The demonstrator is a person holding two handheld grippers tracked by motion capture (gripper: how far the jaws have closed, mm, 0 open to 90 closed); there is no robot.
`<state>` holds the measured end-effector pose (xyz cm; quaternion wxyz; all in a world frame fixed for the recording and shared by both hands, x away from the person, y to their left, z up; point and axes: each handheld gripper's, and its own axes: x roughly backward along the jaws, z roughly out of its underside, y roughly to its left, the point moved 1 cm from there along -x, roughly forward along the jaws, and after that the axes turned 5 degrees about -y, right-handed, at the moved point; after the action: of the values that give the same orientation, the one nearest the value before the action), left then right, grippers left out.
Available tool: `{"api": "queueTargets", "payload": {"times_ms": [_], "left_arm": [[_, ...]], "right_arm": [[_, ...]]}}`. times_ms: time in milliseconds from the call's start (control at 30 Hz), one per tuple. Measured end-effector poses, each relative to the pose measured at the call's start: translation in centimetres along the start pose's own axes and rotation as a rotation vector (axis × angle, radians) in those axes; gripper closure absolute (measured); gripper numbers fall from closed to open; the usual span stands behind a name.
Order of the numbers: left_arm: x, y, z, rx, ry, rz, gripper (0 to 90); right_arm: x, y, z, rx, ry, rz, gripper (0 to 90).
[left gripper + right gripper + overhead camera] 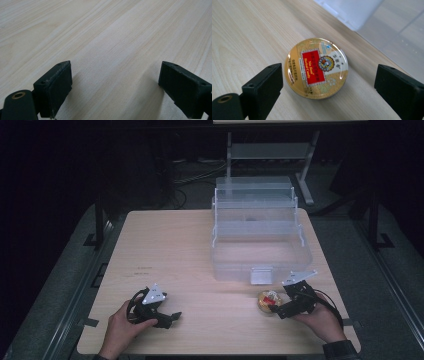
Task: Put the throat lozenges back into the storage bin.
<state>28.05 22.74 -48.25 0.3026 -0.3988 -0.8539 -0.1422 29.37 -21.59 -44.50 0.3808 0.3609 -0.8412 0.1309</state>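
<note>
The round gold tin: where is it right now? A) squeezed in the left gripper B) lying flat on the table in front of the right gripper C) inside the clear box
B: the tin lies flat on the wooden table, with the right gripper open and not touching it.

Both hands rest low at the near edge, left gripper (172,316) and right gripper (272,307) fingers spread apart.

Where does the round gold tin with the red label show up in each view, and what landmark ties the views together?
High view: the round gold tin lies on the table, lower right, just left of the right gripper.
Left gripper view: not in it; bare wooden tabletop between open jaws.
Right gripper view: tin at centre, between the open jaws, untouched.
Shared landmark: the clear plastic box, upper right in the right gripper view.
</note>
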Motion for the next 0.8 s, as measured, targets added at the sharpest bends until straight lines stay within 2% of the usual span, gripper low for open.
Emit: {"api": "queueTargets", "payload": {"times_ms": [400, 800], "left_arm": [[0.0, 0.0, 0.0, 0.001, 0.000, 0.000, 10.9], [0.0, 0.0, 0.0, 0.001, 0.000, 0.000, 10.9]], "right_arm": [[-1.4, 0.6, -1.3, 0.042, 0.024, -0.037, 7.8], [-2.2, 0.8, -1.3, 0.054, 0.047, -0.050, 7.8]]}}
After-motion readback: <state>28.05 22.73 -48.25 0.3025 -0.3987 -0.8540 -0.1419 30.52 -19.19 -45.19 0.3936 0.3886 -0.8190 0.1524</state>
